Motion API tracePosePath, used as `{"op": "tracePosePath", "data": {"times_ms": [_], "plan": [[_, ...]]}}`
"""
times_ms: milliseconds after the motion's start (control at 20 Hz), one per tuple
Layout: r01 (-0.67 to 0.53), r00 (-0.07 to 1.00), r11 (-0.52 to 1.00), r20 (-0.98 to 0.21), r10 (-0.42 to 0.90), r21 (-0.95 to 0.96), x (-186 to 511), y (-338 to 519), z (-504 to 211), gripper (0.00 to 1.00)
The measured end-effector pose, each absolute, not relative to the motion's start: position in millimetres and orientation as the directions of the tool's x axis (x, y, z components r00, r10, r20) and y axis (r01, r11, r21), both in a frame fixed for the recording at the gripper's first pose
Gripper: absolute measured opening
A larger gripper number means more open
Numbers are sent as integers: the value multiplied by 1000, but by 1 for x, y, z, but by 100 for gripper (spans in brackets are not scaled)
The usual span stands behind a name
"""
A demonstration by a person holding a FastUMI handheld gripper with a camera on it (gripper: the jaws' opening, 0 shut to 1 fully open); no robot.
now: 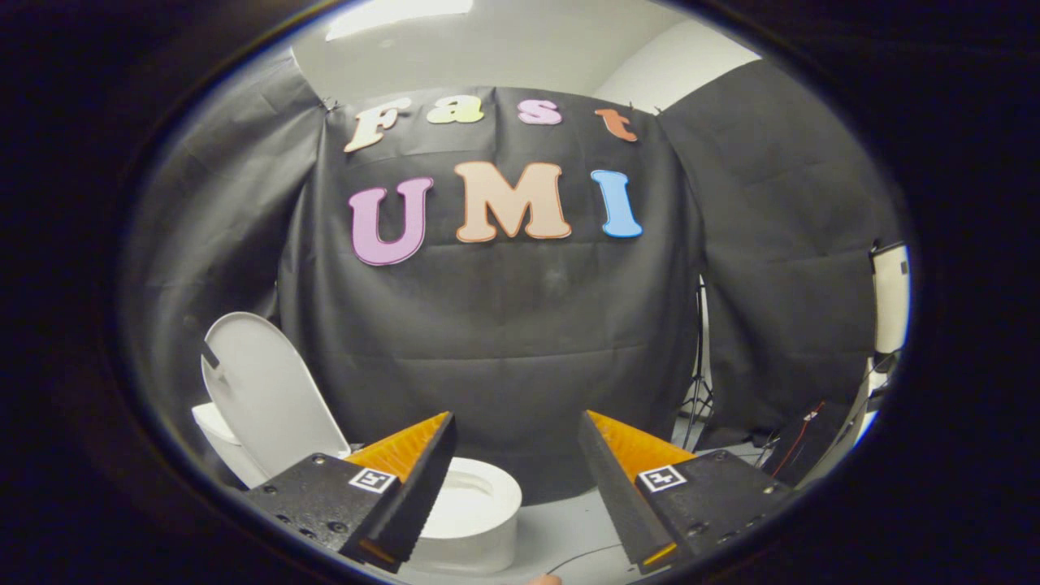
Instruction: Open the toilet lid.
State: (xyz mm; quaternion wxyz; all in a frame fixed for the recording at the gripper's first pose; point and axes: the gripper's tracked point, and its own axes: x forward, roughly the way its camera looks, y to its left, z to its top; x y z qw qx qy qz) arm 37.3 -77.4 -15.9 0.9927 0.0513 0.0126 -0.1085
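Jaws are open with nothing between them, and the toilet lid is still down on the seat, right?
Not quite. The gripper view shows the toilet lid raised upright, off the seat. The rest holds: the gripper has its jaws open with nothing between them.

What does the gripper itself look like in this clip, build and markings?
The gripper has two wedge-shaped jaws with ribbed inner faces, standing apart. Each sits on a dark, textured block with small screws, and each block carries a square black-and-white tag near the jaw's base.
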Motion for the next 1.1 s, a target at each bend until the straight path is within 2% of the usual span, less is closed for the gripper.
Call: {"op": "tracePosePath", "data": {"times_ms": [1100], "plan": [[201,978,973,-74,-194,109,46,-75,-29,93]]}}
